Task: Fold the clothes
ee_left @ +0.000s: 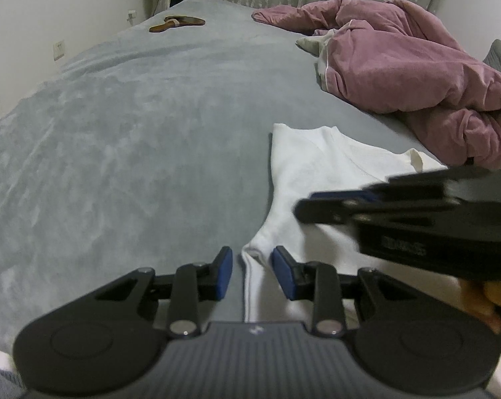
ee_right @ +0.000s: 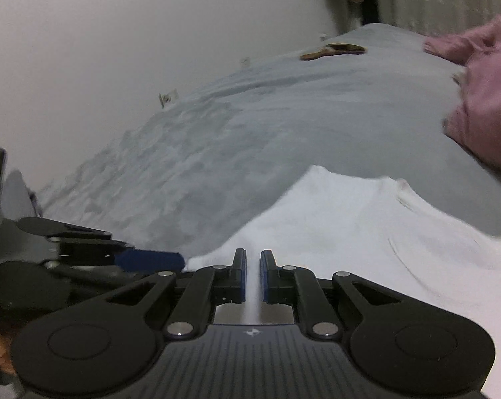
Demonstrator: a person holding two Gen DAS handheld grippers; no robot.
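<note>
Straddling the near left edge of the white garment [ee_left: 303, 179], the left claw [ee_left: 252, 272] stands wide, its blue pads either side of a cloth corner without touching it. The right claw [ee_right: 252, 276] is narrow, a strip of white fabric running between its pads; whether they pinch it I cannot tell. The garment lies flat on the grey bed [ee_left: 124, 153], at its near right. Far right is a crumpled pink garment [ee_left: 400, 63]; far left, a brown slipper [ee_left: 177, 23]. The left view shows the right claw blurred across the white cloth; the right view shows the left claw's blue pad [ee_right: 150, 259] beside the cloth's edge.
</note>
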